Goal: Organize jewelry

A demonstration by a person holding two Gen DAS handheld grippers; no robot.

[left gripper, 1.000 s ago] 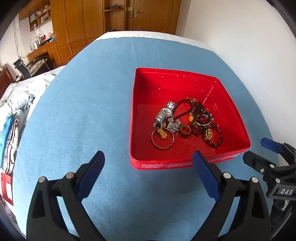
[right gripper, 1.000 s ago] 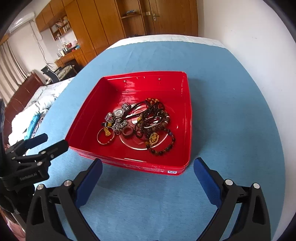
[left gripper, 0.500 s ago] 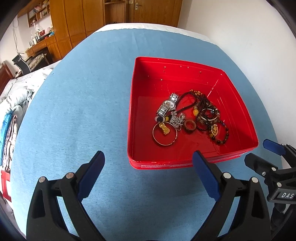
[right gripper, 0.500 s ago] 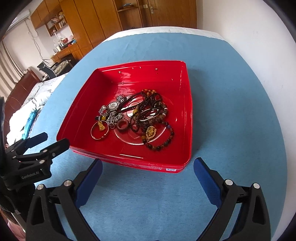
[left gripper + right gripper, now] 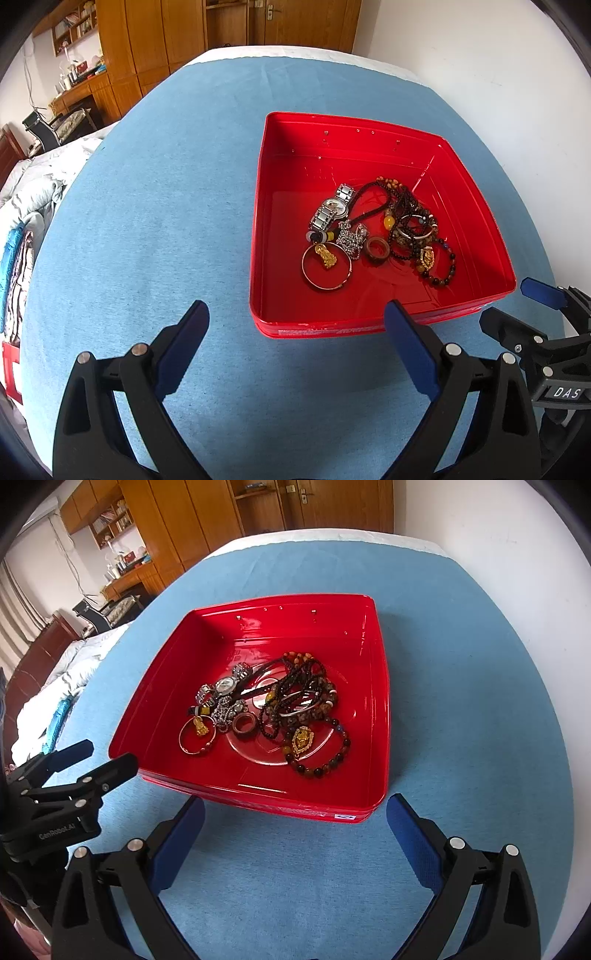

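A red tray [image 5: 476,206] [image 5: 380,686] sits on the blue tablecloth and holds a tangled heap of jewelry: a silver watch [image 5: 330,210] [image 5: 223,686], a thin bangle [image 5: 327,264] [image 5: 197,736] with a gold pendant, a brown ring [image 5: 377,251] [image 5: 244,724] and dark bead bracelets [image 5: 424,236] [image 5: 310,709]. My left gripper [image 5: 297,349] is open and empty, just short of the tray's near left corner. My right gripper [image 5: 295,834] is open and empty in front of the tray's near edge.
The blue cloth [image 5: 147,221] covers the table; a white wall runs along its right side. Bedding [image 5: 26,206] lies off the left edge. Wooden cabinets [image 5: 155,44] stand at the back.
Both grippers have moved forward and tilted down toward the tray, which now sits closer and larger in both views. The jaws stay open.
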